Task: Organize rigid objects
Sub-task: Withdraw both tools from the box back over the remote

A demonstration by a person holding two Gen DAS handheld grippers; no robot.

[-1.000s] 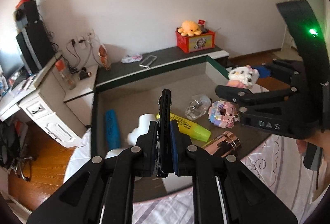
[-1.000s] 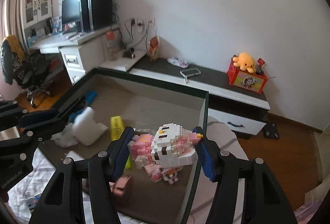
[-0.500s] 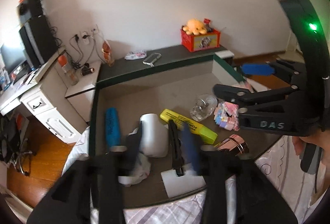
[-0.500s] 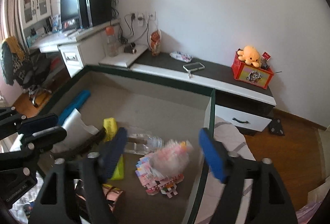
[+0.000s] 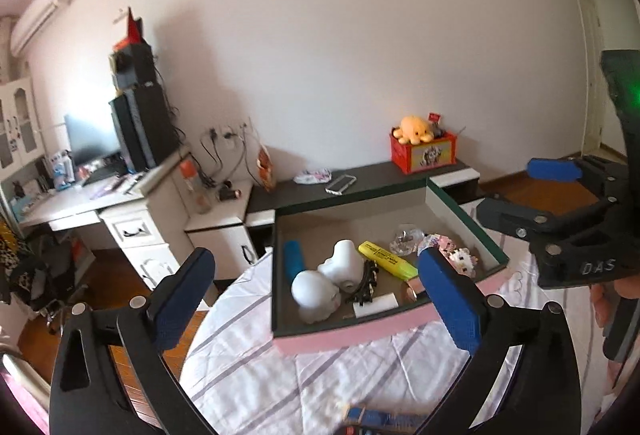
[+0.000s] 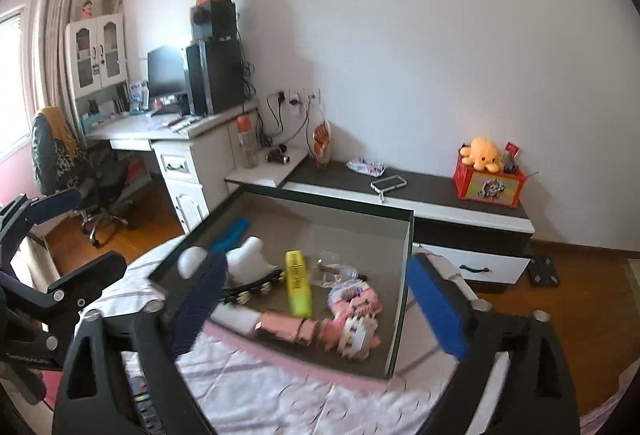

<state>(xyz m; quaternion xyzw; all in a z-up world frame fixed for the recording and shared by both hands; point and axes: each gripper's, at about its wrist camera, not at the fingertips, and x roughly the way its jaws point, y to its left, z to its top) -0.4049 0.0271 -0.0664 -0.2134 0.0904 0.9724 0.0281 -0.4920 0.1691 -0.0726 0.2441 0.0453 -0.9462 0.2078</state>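
While both tools are being held above the striped bedcover (image 5: 360,367), the left gripper (image 5: 316,295) is being kept spread wide and empty, and the right gripper (image 6: 320,299) is likewise being held apart with nothing between its pads. Just beyond them, the shallow box (image 6: 400,299) is being shown resting on the cover, its dark rim standing free on every side. Inside it, the pink block figure (image 6: 352,323), yellow highlighter (image 5: 386,259), white figurines (image 5: 328,279) and blue tube (image 5: 293,263) are being seen lying close together. Farther off, a low cabinet (image 6: 440,203), a red box (image 6: 490,189) and a desk (image 6: 160,133) are being shown along the white wall.
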